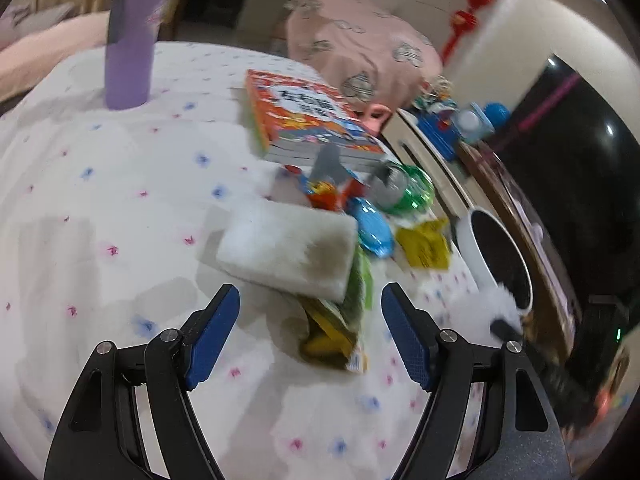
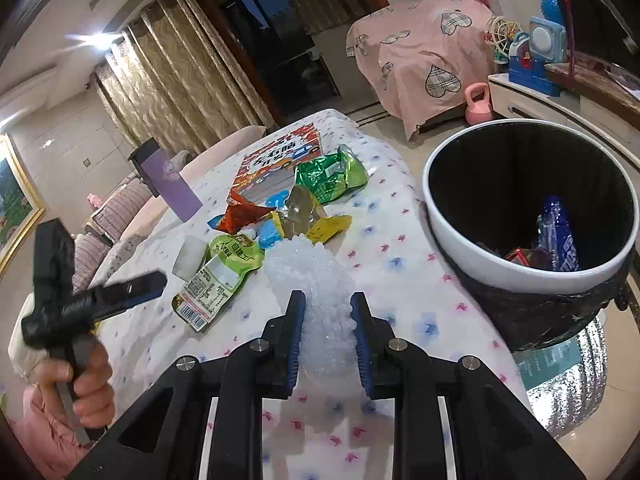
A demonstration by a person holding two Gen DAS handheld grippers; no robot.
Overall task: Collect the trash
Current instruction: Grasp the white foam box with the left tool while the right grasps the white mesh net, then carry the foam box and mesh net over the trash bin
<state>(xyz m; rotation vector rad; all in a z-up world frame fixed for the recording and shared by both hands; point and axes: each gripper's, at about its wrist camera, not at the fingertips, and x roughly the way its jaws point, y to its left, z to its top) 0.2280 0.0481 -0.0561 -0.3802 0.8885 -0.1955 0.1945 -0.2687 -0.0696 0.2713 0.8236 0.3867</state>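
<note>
2 hand-held grippers: right hand-held gripper [image 2: 326,308] clamps bubble wrap [image 2: 316,280]; left hand-held gripper [image 1: 310,300] gapes, empty.

Left wrist view: looks steeply down along its own fingers, close over the tablecloth [image 1: 100,208], facing the wrapper pile [image 1: 344,216]; trash bin [image 1: 472,248] beyond the pile at right edge.
Right wrist view: angled down from the pile's [image 2: 276,216] near side, slightly farther back; bin [image 2: 448,236] right of the pile.
Shared: pile, picture book [image 1: 304,120] [image 2: 276,160] behind it, purple bottle [image 1: 130,60] [image 2: 170,180], bin.
</note>
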